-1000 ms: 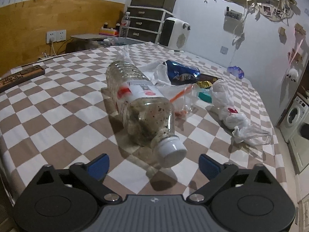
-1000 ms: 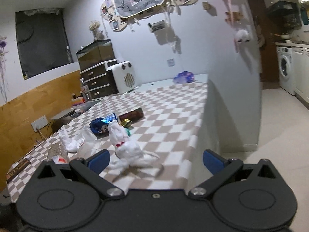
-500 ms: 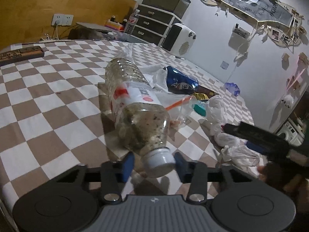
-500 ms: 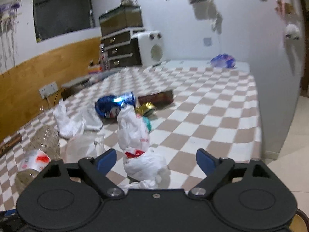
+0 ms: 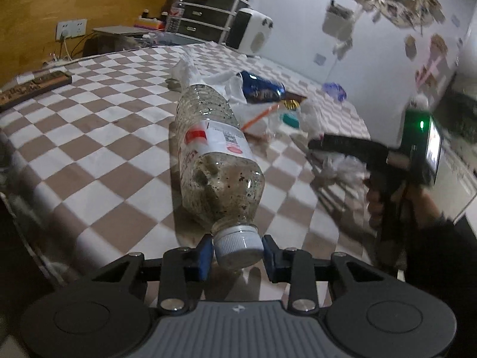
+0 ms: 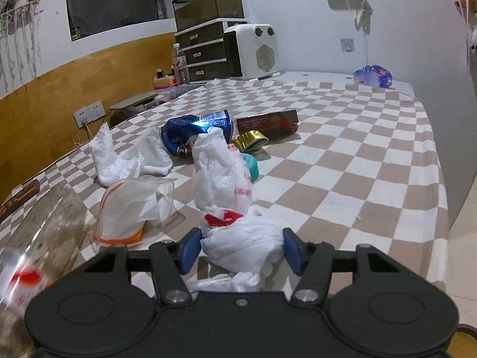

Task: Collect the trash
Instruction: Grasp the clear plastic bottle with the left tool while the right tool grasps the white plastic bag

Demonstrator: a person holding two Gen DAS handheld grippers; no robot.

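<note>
Clamping the white cap of the bottle (image 5: 219, 164) lying on the checkered table (image 5: 98, 137), the left gripper (image 5: 237, 253) holds its stiffest part, while the right gripper (image 6: 241, 249) pinches a soft, light plastic bag (image 6: 229, 208) there.

a second ago my left hand-held gripper (image 5: 237, 253) stood wide open short of the bottle (image 5: 213, 149); now its blue pads have closed onto the white cap (image 5: 237, 249). my right hand-held gripper (image 6: 241, 249) has come in from the table edge and narrowed around the white plastic bag (image 6: 235, 223), and it now shows at 3 o'clock in the left view.
</note>
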